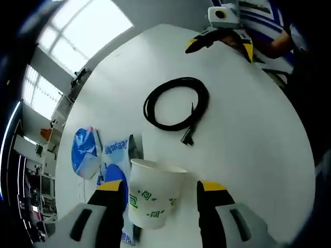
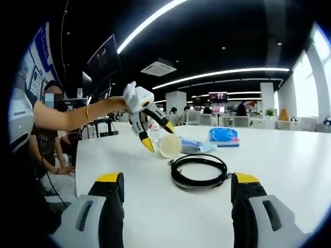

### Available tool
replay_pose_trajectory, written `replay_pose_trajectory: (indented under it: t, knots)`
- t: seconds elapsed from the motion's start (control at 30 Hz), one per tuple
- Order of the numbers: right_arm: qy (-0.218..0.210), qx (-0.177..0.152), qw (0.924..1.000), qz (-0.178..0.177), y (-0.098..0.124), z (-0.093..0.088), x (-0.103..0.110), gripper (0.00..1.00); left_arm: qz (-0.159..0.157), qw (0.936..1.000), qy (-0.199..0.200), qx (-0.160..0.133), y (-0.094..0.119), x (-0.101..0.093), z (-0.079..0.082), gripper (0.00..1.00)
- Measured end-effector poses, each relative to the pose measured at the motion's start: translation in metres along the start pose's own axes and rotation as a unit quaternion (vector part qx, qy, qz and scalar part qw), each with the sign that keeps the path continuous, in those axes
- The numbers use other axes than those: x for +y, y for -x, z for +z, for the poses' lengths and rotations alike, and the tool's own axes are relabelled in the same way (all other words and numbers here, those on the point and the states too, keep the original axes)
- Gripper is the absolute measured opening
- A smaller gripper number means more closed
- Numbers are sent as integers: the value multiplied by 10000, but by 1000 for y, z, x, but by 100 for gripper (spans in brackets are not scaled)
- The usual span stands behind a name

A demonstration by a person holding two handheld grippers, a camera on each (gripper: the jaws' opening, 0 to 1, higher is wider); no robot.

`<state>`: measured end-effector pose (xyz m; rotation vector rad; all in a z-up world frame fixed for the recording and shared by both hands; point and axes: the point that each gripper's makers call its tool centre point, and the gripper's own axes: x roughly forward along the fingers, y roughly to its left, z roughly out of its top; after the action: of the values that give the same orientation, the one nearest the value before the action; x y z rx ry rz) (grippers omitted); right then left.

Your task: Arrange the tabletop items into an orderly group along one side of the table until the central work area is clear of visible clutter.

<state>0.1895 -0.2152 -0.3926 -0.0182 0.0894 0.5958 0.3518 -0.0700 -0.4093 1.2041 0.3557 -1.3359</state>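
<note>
A white paper cup [image 1: 154, 199] with green marks lies between the jaws of my left gripper [image 1: 161, 194], which stand wide with a gap on each side of it. In the right gripper view the cup [image 2: 170, 145] has its mouth turned to the camera, by the yellow tips of the left gripper [image 2: 159, 137]. A coiled black cable [image 1: 176, 103] rests mid-table; it also lies just ahead of my open right gripper [image 2: 176, 188], as a black ring [image 2: 199, 170]. The right gripper [image 1: 221, 47] shows at the far side, with nothing between its fingers.
A blue bag [image 1: 85, 152] and a flat blue-and-white pack [image 1: 116, 152] lie left of the cup on the white table [image 1: 248, 139]. A seated person's arm [image 2: 77, 118] holds the left gripper. The table edge [image 2: 85, 155] runs on the left.
</note>
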Motion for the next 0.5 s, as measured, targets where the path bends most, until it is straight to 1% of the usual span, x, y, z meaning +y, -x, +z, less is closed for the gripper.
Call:
replay_pose_trajectory:
  t: [0.03,0.1,0.13,0.17,0.23,0.3,0.43,0.5]
  knots:
    - [-5,2,10000,-11,1,-1,0,82,21,10000,-24,46,-2,2,-1,56]
    - [-12,-3,10000,-36,3,-1,-1,82,49,10000,-49,44,-3,6,-1,56]
    - [-20,-5,10000,-51,4,0,-2,82,-89,10000,16,-9,-4,4,0,56]
    - [-31,-5,10000,-74,5,0,-3,81,-111,9999,13,4,-5,4,0,55]
    - [-41,30,9999,-140,6,-2,-5,81,-48,9999,-82,142,-6,9,-3,54]
    - [-33,37,9999,-156,8,-2,-6,81,-54,9998,-86,182,-6,10,-4,54]
    - [-75,22,9998,-173,10,-3,-6,80,-202,9997,-47,126,-10,6,-2,54]
    - [-81,12,9998,-182,10,-3,-6,80,-277,9995,-58,149,-13,4,-1,54]
